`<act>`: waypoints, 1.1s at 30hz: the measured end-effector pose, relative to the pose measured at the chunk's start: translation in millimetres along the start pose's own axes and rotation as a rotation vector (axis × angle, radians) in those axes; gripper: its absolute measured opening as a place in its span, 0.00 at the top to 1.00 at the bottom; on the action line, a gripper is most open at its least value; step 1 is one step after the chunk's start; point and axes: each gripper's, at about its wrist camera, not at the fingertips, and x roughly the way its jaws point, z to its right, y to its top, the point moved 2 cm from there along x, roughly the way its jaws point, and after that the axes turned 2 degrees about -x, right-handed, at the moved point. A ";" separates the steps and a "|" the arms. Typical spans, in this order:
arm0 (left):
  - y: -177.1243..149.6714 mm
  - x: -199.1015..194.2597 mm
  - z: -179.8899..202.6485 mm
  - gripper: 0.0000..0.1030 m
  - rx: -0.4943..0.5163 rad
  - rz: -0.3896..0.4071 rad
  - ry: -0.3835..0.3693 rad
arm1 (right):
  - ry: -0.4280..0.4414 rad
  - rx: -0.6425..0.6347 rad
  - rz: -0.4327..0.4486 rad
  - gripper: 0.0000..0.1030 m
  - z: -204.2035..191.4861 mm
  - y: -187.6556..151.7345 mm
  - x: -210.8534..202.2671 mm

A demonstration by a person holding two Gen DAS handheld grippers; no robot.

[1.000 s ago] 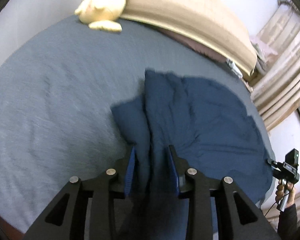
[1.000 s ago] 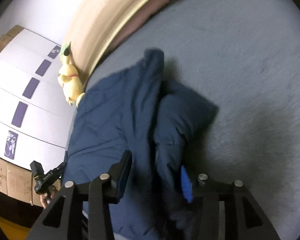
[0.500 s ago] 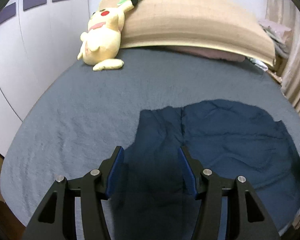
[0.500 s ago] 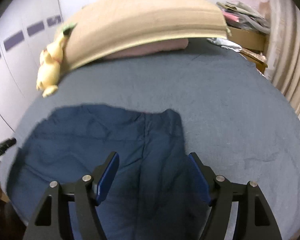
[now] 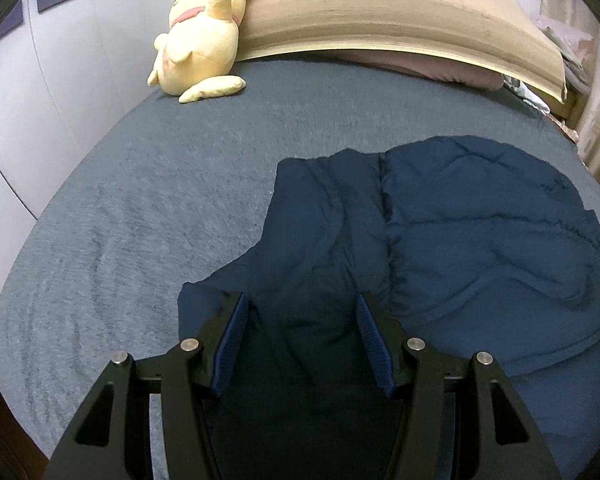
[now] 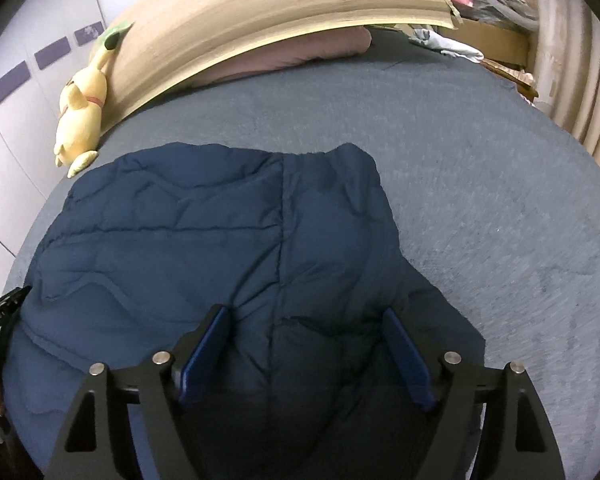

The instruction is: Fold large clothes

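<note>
A dark navy quilted jacket [image 5: 460,240] [image 6: 180,240] lies spread on the grey-blue bed cover [image 5: 180,180] [image 6: 480,200], each side panel folded in along a lengthwise seam. In the left wrist view my left gripper [image 5: 301,304] hangs over the jacket's near left part, jaws apart and blue pads clear of the cloth. Over the jacket's near right part my right gripper [image 6: 305,314] has its jaws opening. Fabric lies under and between the fingers, and neither pad presses on it.
A yellow plush toy [image 5: 200,40] [image 6: 80,116] leans on the tan headboard cushion [image 5: 380,8] [image 6: 280,8], with a pink pillow [image 6: 300,52] below it. White cabinet doors [image 5: 40,80] stand on the left, and curtains [image 6: 572,80] and piled clutter on the right.
Both grippers let go of the jacket folds and their jaws spread wider. Both views swung round to face the headboard, and the jacket now lies flatter.
</note>
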 end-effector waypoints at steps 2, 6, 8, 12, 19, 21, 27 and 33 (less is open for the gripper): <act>-4.3 -0.7 0.7 0.43 0.007 0.001 0.001 | 0.014 0.015 0.007 0.19 1.6 -3.7 3.1; -7.6 1.7 3.1 0.43 0.022 0.008 0.010 | 0.025 0.025 0.005 0.18 5.3 -10.8 3.4; -8.2 3.1 2.9 0.42 0.020 0.009 0.011 | 0.017 0.020 0.001 0.18 5.1 -12.4 3.4; -1.5 -9.5 4.7 0.43 0.027 0.001 0.034 | -0.031 0.003 -0.019 0.18 -3.2 1.1 -1.9; 31.5 -28.9 62.3 0.43 0.095 0.059 -0.024 | 0.004 -0.002 0.090 0.15 -39.4 43.7 -31.1; 34.9 -18.0 83.3 0.43 0.119 0.031 -0.027 | -0.014 -0.026 0.060 0.15 -56.8 54.2 -12.1; 36.7 14.3 110.8 0.42 0.161 -0.052 0.031 | -0.047 -0.068 -0.031 0.15 -85.1 62.5 32.6; 26.9 31.1 114.0 0.41 0.188 -0.102 0.071 | -0.083 -0.059 -0.111 0.09 -87.1 54.0 61.0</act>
